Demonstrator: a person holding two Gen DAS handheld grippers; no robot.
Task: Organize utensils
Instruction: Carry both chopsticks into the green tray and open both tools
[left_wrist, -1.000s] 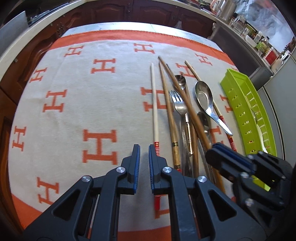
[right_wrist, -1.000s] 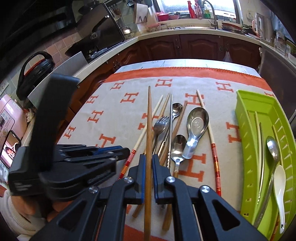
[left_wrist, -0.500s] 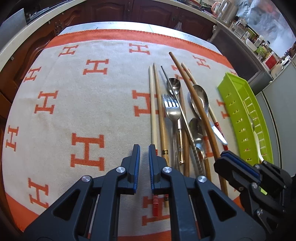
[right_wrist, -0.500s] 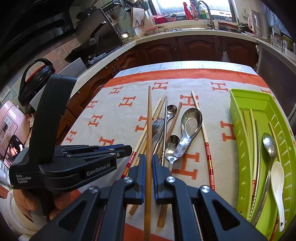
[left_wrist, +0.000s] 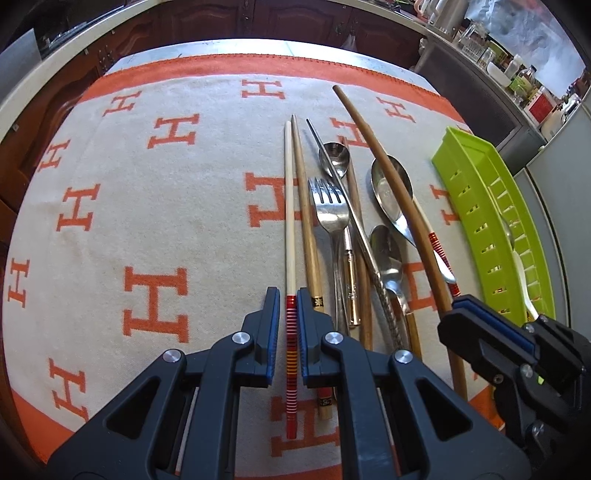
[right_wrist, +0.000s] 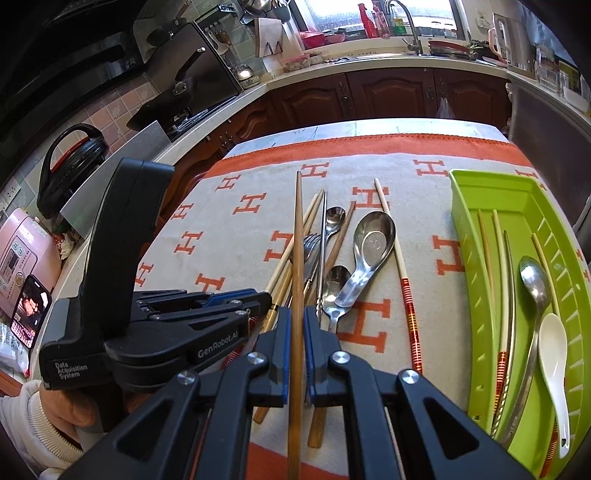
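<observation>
Wooden, dark brown chopstick sat clamped between the blue pads of the right gripper; its jaws were nearly closed on the shaft, which ran from the 6 o'clock edge of the right wrist view straight up toward 12 o'clock, its tip raised above the pile. In the left wrist view the same chopstick crossed over the large steel spoon and entered the right gripper at about 4 o'clock. Left gripper had its jaws narrow, with the red-banded end of a pale chopstick lying in the slit between the pads; whether the pads pressed it or merely hung over it could not be told from the frame, as the stick lay flat on the cloth and ran on toward 12 o'clock. Just to its right lay a tan bamboo chopstick, then a fork, a twisted metal chopstick and two smaller spoons, all bunched and overlapping. Another red-banded chopstick lay apart from the pile at 3 o'clock of it in the right wrist view. Green plastic tray stood at 3 o'clock on the orange-and-cream H-pattern cloth, holding several chopsticks, a steel spoon and a white ceramic spoon. A hand in a cream sleeve held the left gripper at 8 o'clock.
</observation>
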